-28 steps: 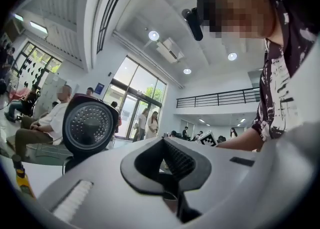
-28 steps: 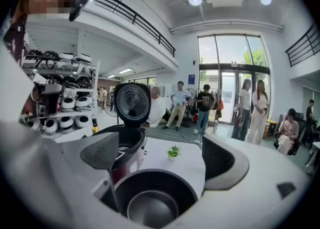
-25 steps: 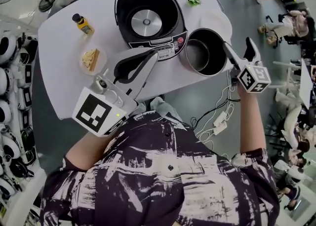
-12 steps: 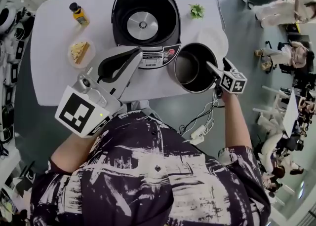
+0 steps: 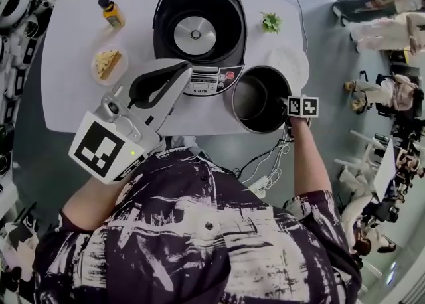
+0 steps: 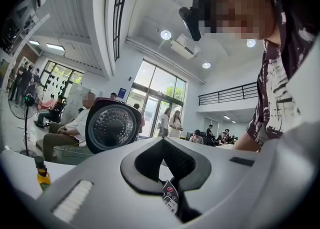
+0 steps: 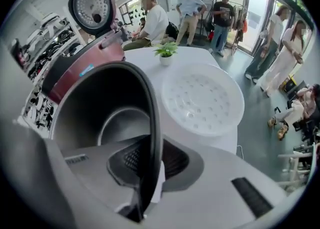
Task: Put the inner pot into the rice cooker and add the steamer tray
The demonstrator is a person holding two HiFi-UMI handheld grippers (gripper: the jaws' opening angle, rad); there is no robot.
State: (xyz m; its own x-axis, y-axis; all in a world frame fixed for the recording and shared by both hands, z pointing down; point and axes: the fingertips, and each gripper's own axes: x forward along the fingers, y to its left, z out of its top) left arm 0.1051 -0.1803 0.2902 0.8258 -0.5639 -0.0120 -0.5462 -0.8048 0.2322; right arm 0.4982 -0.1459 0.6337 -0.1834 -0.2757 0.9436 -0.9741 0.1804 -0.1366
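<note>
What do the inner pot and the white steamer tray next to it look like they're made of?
Inner pot: metal, probably with a dark nonstick coating; it has a thin rim and a satin grey sheen inside. Steamer tray: likely plastic; it is matte white, slightly translucent and moulded with small holes.

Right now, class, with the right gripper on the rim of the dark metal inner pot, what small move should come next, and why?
Probably lift the dark metal inner pot slightly. The right gripper has just closed on its rim, and the pot stands on the white table beside the open black rice cooker, whose cavity is empty.
</note>
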